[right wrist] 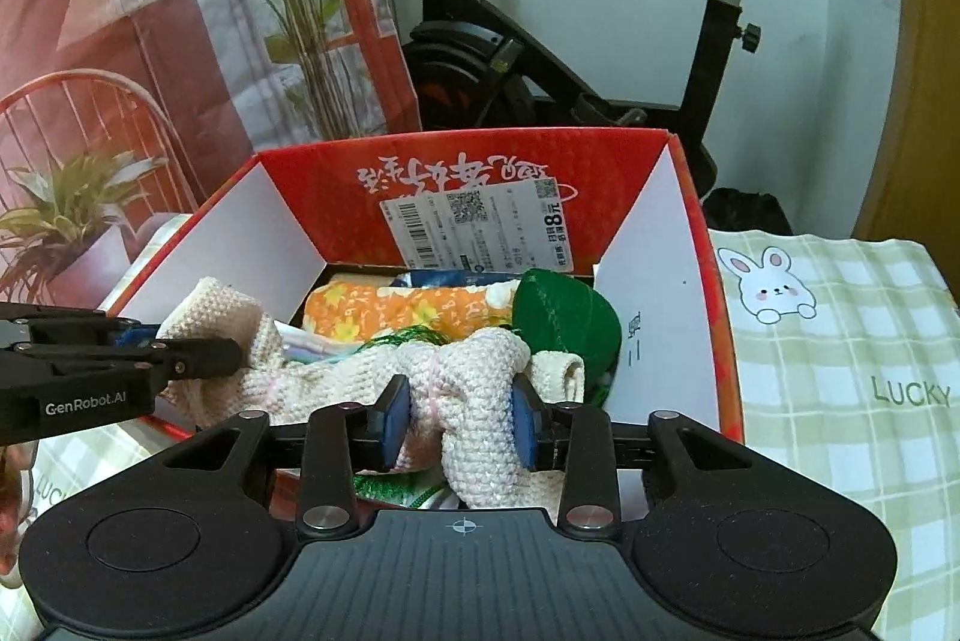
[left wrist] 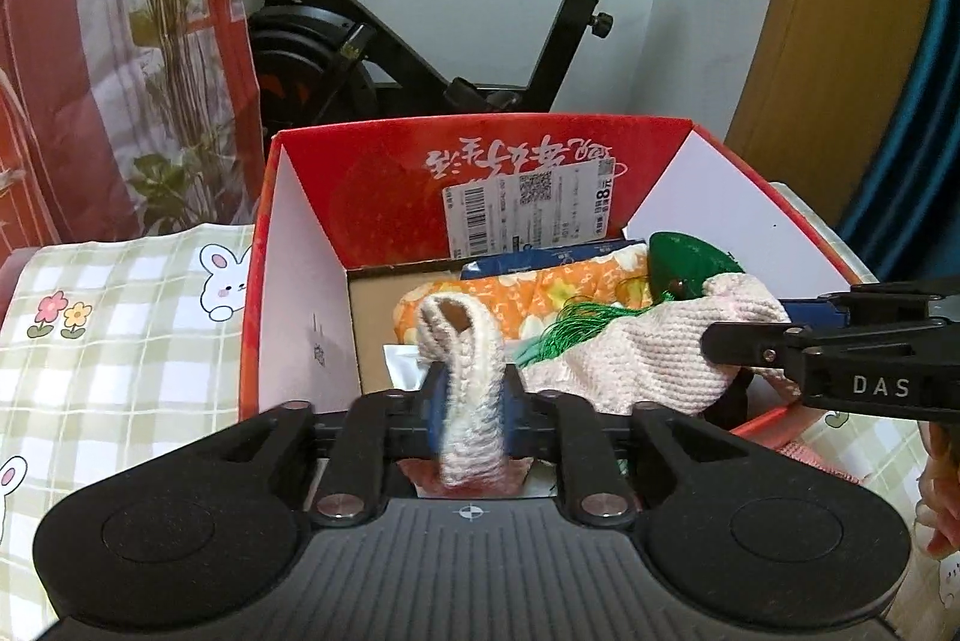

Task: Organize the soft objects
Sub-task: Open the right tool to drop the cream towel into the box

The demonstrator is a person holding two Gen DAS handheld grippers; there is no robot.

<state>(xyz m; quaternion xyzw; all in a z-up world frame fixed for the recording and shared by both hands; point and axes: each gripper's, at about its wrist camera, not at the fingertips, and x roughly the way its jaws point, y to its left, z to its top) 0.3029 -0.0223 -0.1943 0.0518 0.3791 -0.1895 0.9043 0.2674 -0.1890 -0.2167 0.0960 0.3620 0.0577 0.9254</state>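
Observation:
A cream and pink knitted piece (left wrist: 636, 353) (right wrist: 480, 371) hangs over the open red cardboard box (left wrist: 372, 185) (right wrist: 312, 197). My left gripper (left wrist: 471, 401) is shut on a knitted strap of it, held between the blue pads. My right gripper (right wrist: 462, 419) is shut on a thicker bunch of the same knit. Each gripper shows in the other's view: the right gripper (left wrist: 738, 341) comes in from the right edge, the left gripper (right wrist: 198, 356) from the left edge. Inside the box lie an orange floral cloth (left wrist: 540, 293) (right wrist: 414, 311), a green felt item (left wrist: 690, 263) (right wrist: 558, 317) and green threads (left wrist: 576, 329).
The box stands on a green checked cloth with rabbits (left wrist: 120, 341) (right wrist: 840, 341). Behind it are an exercise bike (left wrist: 420, 41) (right wrist: 540, 41) and a printed backdrop with plants (left wrist: 120, 41). A wooden door (left wrist: 840, 11) is at the right. A hand (left wrist: 942, 491) shows at the right edge.

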